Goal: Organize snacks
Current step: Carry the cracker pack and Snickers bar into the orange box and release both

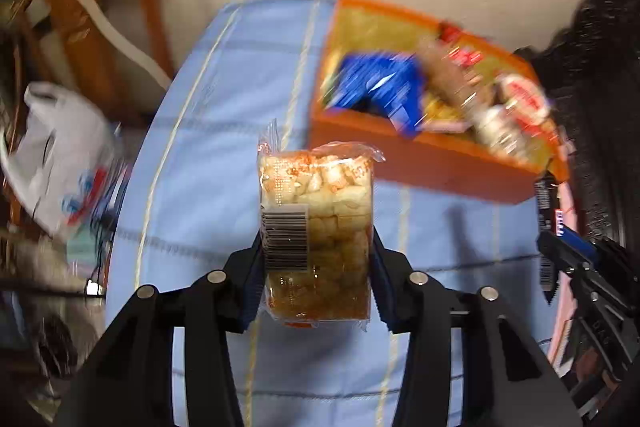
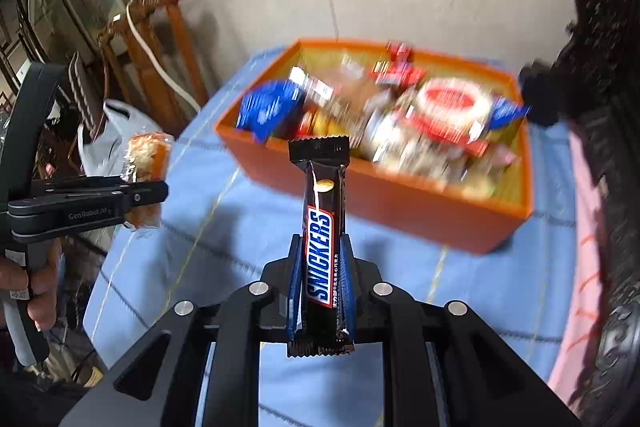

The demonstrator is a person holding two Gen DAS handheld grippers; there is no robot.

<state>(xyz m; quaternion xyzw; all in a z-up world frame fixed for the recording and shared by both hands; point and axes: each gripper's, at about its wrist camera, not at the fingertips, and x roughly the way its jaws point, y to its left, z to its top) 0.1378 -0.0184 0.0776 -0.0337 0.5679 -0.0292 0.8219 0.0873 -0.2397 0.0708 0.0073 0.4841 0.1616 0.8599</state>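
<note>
Black tongs fill the bottom of each wrist view, and both are loaded. Left tongs (image 1: 316,267) are clamped on the sides of a clear-wrapped puffed rice cake (image 1: 316,223), which stands upright between the blue pads with its barcode label facing the camera. Right tongs (image 2: 322,279) are pinched nearly closed on a Snickers bar (image 2: 322,247), also held upright, its crimped top end level with the near wall of the orange box (image 2: 400,195). Both snacks are lifted clear of the blue checked cloth (image 1: 224,131) covering the desk. Beyond them on that cloth sits the orange box, heaped with blurred packets, among them a blue packet (image 2: 266,109) at its left end. Seen from the right wrist, a hand (image 2: 38,283) grips the left tool's handle. A white plastic bag (image 1: 60,147) lies off the cloth's left edge.
</note>
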